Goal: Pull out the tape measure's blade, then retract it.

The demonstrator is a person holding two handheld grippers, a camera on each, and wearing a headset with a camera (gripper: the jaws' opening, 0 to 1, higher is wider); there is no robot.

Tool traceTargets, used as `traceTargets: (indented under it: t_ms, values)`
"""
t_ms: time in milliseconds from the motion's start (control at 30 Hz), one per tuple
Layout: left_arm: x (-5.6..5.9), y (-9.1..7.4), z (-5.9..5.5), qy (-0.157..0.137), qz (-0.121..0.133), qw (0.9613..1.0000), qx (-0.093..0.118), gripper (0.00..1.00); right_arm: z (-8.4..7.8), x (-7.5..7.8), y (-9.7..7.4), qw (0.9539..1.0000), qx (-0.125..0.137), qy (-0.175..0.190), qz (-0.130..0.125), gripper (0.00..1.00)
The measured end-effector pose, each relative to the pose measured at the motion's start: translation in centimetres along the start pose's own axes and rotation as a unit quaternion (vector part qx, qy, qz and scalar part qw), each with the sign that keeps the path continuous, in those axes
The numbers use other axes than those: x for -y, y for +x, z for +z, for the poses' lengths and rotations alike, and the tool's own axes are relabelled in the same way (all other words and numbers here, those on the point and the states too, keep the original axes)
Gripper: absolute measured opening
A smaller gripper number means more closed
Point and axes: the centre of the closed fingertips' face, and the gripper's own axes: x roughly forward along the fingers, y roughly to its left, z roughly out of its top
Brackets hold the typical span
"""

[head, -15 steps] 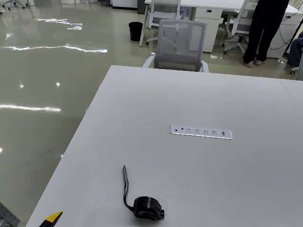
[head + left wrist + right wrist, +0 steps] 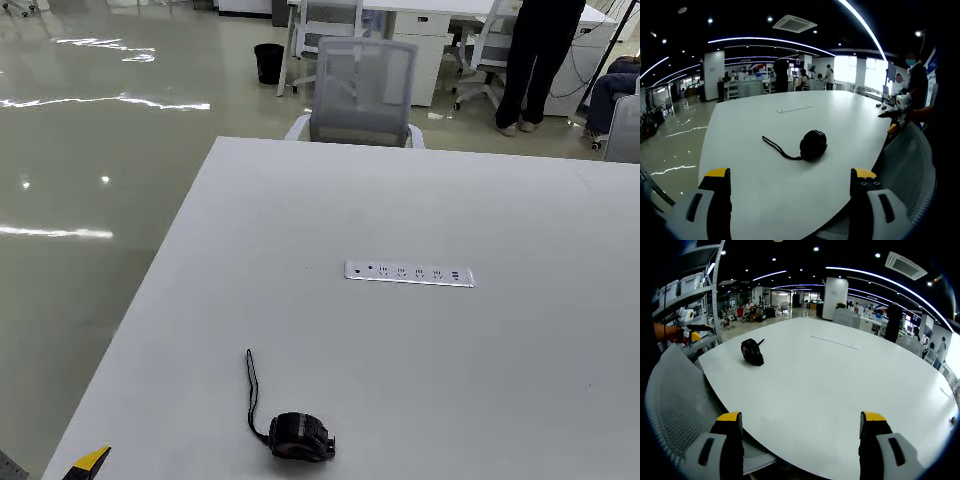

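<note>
While left tongs (image 2: 791,173) & right tongs (image 2: 801,416) gape, tape measure (image 2: 300,437) on white table (image 2: 400,200), glossy floor (image 2: 100,150), prob. office.

A white table (image 2: 450,200) carries a black tape (image 2: 299,437) lying near its near edge, with the tape's dark strap (image 2: 250,385) stretched flat toward the far side, and a white socket strip (image 2: 409,274) well apart, around the middle.
</note>
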Motion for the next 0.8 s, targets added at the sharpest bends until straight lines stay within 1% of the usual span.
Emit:
traceTargets:
  t_ms: [133,367,500,567,633,700,800]
  values:
    - [0.14,0.09,-0.04,-0.001,-0.002,1.0000,-0.001,0.99,0.15,0.02,0.02,1.0000,0.002,0.000,-0.001,0.99]
    - [0.22,-0.01,0.33,-0.002,0.001,1.0000,0.001,0.99,0.27,0.13,-0.11,1.0000,0.005,0.002,-0.003,0.99]
    - [-0.03,0.06,0.14,-0.004,0.003,1.0000,0.000,0.99,0.21,0.23,-0.22,1.0000,0.006,0.003,-0.004,0.98]
    - [-0.01,0.16,0.07,-0.006,0.002,1.0000,0.001,0.99,0.13,0.27,-0.27,1.0000,0.005,0.004,-0.004,0.98]
    - [0.31,0.29,0.22,-0.003,-0.001,1.0000,0.001,0.99,0.08,0.36,-0.28,1.0000,0.005,0.004,-0.004,0.98]
    - [0.21,0.43,0.02,-0.003,-0.004,1.0000,-0.001,0.99,0.11,0.36,-0.28,1.0000,0.005,0.005,-0.004,0.98]
    - [0.24,0.61,0.12,-0.001,-0.005,1.0000,-0.001,0.99,0.15,0.32,-0.24,1.0000,0.006,0.004,-0.003,0.98]
